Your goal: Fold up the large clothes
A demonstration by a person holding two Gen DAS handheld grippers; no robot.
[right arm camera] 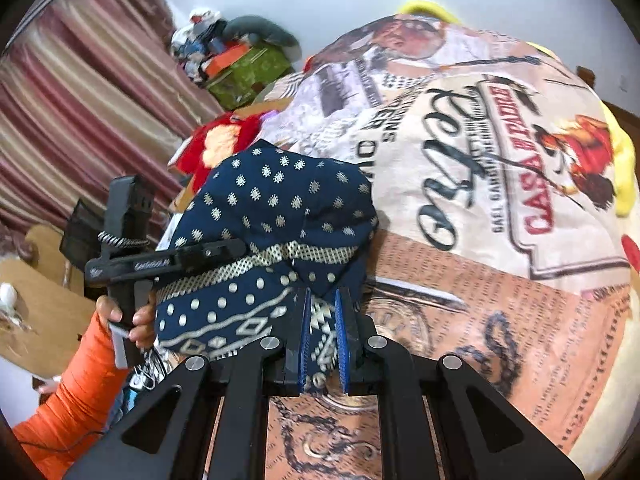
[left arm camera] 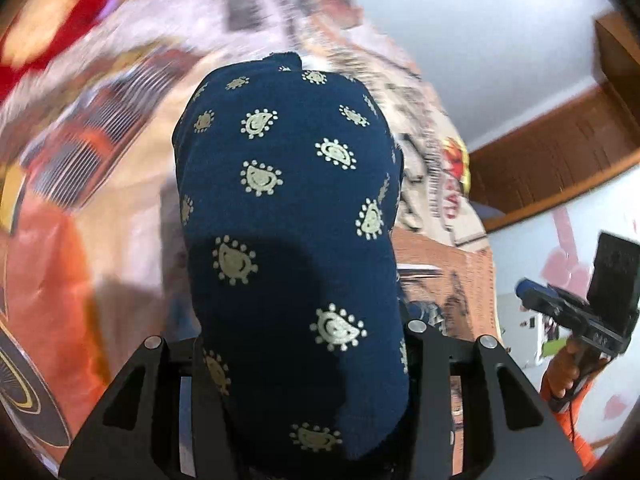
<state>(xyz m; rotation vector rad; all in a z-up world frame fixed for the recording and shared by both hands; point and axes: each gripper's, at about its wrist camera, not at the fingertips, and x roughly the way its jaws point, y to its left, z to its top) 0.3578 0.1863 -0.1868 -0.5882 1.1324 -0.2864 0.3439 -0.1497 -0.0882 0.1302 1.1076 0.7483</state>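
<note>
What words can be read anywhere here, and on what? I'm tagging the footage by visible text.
"CASA" in red, in a framed label on the printed bedspread; the red word after it is unclear.
Large black script on the bedspread: not legible as a word.
Small black lines beside the label and the newsprint-style panels: too small to read.
Pale lettering on the left gripper: too blurred.
Navy patterned garment: no text.

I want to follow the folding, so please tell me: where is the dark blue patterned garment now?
The blue garment hangs between both grippers above the printed bedspread: the right gripper pinches its patterned border, and in the left wrist view it drapes over the left gripper.
</note>
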